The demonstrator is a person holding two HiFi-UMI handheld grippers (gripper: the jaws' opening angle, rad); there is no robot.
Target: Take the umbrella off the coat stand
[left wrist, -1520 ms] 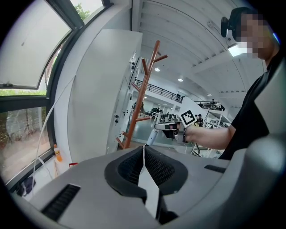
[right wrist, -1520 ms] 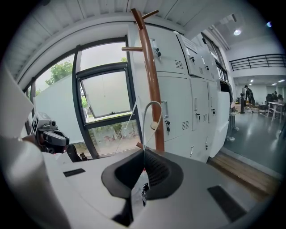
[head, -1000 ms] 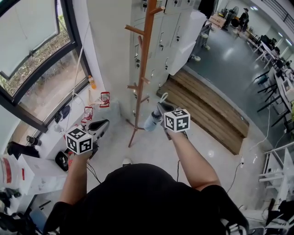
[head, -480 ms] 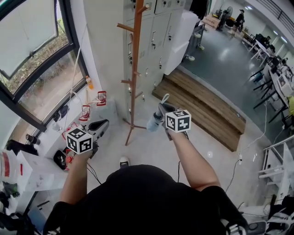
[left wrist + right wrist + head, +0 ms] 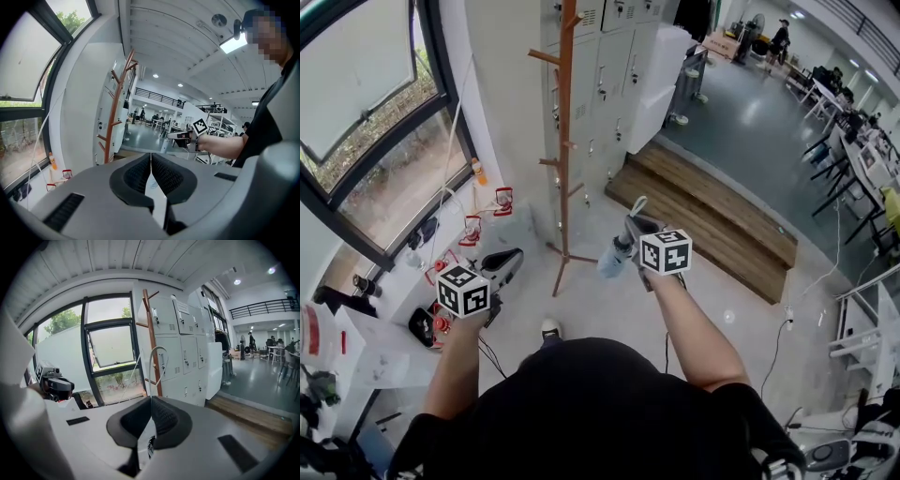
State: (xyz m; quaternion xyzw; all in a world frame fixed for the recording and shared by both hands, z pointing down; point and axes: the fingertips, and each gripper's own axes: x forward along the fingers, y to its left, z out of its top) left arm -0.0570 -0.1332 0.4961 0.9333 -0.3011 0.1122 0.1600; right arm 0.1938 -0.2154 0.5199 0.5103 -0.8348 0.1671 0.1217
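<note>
The umbrella (image 5: 614, 261) seems already off the coat stand (image 5: 566, 141) ahead, strap pinched in the right gripper (image 5: 630, 227), left gripper (image 5: 508, 261) closed empty; just carry it away.

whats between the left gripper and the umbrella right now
In the head view, the lower pole and feet of the coat stand stand between the left gripper and the umbrella.

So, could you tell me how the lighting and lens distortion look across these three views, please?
Head view: even daylight, sharp, though the wide lens curves the window frame. Left gripper view: heavy fisheye, black corners, the coat stand bows, the window washes out, a ceiling light glares. Right gripper view: same round vignette, trees outside readable.
</note>
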